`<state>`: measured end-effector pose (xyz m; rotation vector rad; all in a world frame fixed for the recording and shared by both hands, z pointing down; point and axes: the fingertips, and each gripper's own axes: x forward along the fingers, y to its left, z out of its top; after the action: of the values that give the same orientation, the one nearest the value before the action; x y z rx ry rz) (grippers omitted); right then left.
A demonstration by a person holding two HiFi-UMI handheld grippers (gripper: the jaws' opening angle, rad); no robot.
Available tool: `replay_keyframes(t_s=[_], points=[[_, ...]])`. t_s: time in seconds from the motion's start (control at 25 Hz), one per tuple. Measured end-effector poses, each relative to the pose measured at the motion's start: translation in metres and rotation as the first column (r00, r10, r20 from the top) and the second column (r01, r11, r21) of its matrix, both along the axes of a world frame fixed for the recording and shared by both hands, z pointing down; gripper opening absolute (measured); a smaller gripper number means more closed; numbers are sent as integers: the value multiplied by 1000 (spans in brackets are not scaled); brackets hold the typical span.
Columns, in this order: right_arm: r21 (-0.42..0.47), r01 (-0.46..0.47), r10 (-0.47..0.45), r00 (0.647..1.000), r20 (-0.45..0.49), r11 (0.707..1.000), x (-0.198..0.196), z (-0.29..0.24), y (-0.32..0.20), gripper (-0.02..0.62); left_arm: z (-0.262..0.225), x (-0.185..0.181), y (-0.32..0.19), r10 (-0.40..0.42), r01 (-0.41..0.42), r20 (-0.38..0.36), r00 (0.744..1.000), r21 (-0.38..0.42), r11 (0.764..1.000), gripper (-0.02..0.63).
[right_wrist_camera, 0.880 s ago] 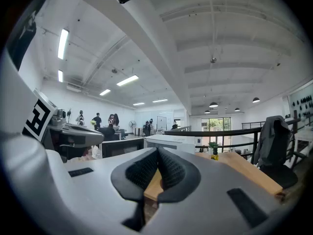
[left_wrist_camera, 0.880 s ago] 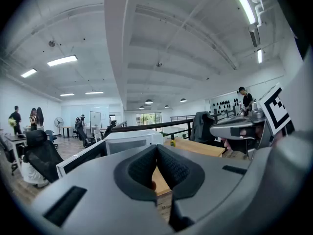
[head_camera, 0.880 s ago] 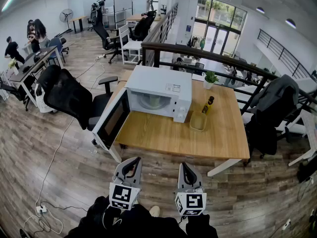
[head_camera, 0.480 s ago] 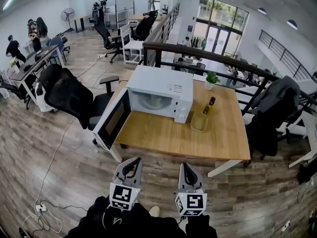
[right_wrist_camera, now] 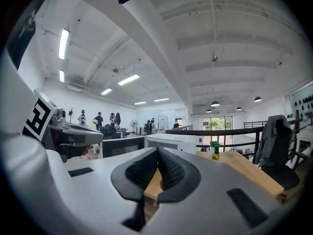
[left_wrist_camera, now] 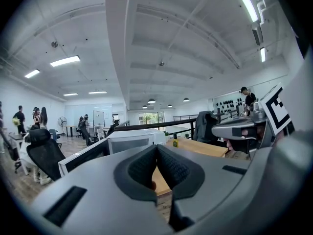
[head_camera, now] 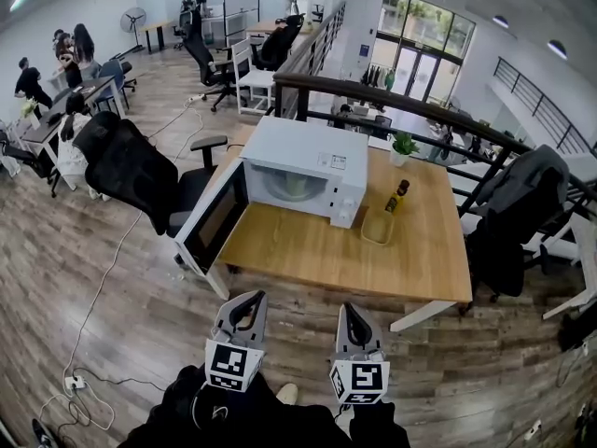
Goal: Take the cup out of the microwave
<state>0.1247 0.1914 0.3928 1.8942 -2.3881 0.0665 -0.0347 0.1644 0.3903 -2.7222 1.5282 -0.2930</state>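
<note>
A white microwave stands on the wooden table, and its door hangs open to the left. Inside the cavity a pale greenish shape shows, too small to tell as the cup. My left gripper and right gripper are held side by side above the floor, short of the table's front edge. Both point toward the table. In the left gripper view the pads meet with nothing between them. The right gripper view shows the same, pads together and empty.
Right of the microwave on the table are a dark bottle, a small yellowish tray and a potted plant. A black office chair stands left of the open door, and another chair is at the right. A railing runs behind. Cables lie on the floor.
The view has shifted slightly, with the table and microwave a touch nearer. Both grippers keep their places in the view and stay shut.
</note>
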Motion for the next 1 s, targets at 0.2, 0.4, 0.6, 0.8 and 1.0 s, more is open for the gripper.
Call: replay_keyframes(t_s=[0.2, 0.4, 0.6, 0.8, 1.0], points=[[-7, 13, -13, 1000, 3, 1000, -2, 4, -12, 17, 3, -3, -11, -11, 11, -1, 1000, -3, 1000, 23], [-18, 22, -22, 1000, 7, 1000, -10, 10, -37, 17, 5, -7, -34, -13, 13, 3, 1000, -6, 1000, 23], [-31, 27, -27, 1000, 8, 999, -21, 17, -81, 17, 10, -12, -80, -7, 7, 1, 1000, -16, 1000, 23], [-51, 25, -25, 1000, 9, 998, -30, 28, -136, 17, 24, -17, -137, 5, -4, 9, 1000, -53, 999, 23], [-71, 20, -18, 1000, 22, 997, -36, 43, -193, 17, 39, -22, -196, 12, -11, 16, 1000, -78, 997, 23]])
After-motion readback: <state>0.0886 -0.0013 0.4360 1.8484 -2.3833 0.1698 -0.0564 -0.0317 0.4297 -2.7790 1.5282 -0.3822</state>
